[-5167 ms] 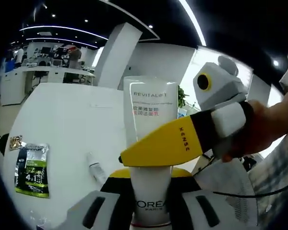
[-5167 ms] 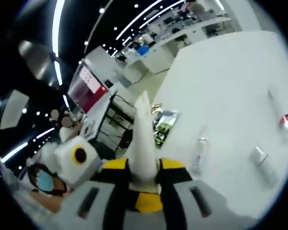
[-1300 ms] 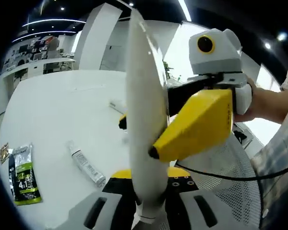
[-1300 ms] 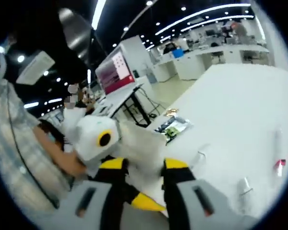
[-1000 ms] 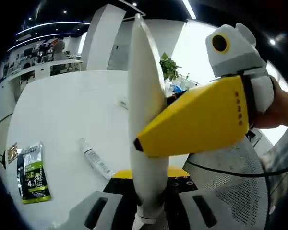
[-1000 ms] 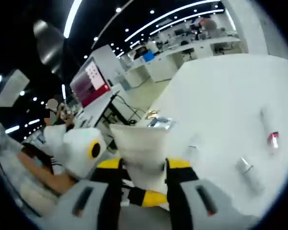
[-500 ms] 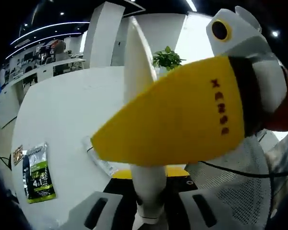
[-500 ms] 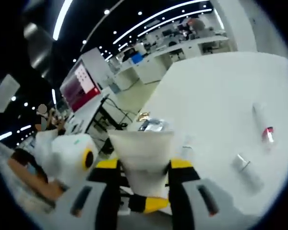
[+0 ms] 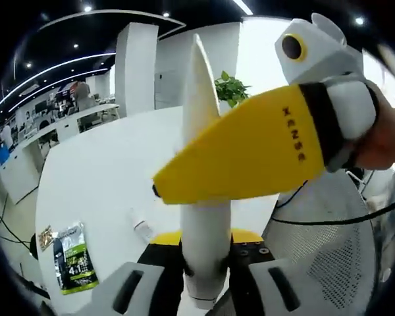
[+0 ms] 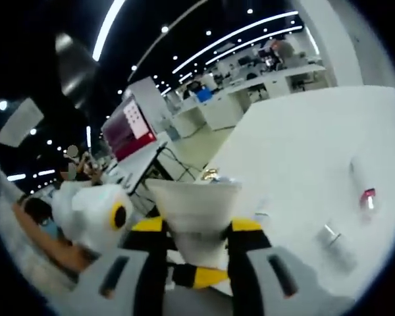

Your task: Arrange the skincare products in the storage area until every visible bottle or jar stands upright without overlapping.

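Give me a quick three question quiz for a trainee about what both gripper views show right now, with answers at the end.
1. True or false: the white tube is held by both the left gripper and the right gripper.
2. What lies flat on the white table at the lower left of the left gripper view? A) a green and black sachet B) a glass jar C) a pair of scissors
3. Fill in: in the right gripper view, the small tube lying at the far right of the table has a ___ band.

Key: 1 true; 2 A, the sachet; 3 red.
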Demonstrator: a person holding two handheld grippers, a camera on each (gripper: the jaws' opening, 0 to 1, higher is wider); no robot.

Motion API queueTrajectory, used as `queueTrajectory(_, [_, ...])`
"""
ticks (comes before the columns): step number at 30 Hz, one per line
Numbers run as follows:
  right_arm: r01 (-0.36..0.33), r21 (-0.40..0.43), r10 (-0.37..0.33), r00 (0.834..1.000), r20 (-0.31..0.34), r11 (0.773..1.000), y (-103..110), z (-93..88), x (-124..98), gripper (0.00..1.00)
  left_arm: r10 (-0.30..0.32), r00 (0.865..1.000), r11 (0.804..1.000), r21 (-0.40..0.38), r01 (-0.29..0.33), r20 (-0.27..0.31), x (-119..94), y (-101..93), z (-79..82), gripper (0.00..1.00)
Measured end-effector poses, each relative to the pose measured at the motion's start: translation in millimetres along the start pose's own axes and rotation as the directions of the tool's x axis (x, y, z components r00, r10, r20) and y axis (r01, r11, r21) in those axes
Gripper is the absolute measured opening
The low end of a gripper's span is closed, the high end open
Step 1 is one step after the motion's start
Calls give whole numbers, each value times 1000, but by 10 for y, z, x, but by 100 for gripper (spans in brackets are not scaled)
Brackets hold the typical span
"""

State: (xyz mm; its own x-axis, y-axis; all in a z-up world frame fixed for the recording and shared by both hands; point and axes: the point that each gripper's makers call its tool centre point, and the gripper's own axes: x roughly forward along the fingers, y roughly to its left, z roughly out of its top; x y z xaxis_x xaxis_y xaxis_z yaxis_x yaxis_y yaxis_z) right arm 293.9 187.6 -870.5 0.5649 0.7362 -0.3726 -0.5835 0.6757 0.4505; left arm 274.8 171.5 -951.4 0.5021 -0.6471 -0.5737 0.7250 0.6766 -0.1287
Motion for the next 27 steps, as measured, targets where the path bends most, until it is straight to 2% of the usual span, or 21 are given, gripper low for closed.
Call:
queueTrajectory(3, [-2,-31,2,1000,12,1000,-34,32,-71,32,18,1000,1000,-21,-18,2,-13,-12,-6,26])
queueTrajectory(5, [-4,-35,5,1000,28,999,-93,54,-118,32,47,999,999,12,-47,15,-22,13,-5,30])
queueTrajectory(7, [4,-46,-3,999,35,999,-170,71,-148,32,64,998,997,34,-64,5,-24,36,-38,33])
queueTrajectory(15, [46,-71,-41,996,82,996,-513,269,-306,33,124,990,989,92,-117,-73,-128,171,-357,35])
queueTrajectory(17, [50,-74,-44,995,88,996,-578,308,-327,33,134,988,987,98,-126,-75,-135,193,-354,34])
queueTrajectory(20, [66,-84,-58,994,98,994,-707,389,-336,33,144,989,988,57,-142,-43,-103,234,-280,35])
queueTrajectory(27, [85,-117,-72,991,109,989,-934,589,-220,33,175,982,984,7,-175,-70,-67,335,-379,35])
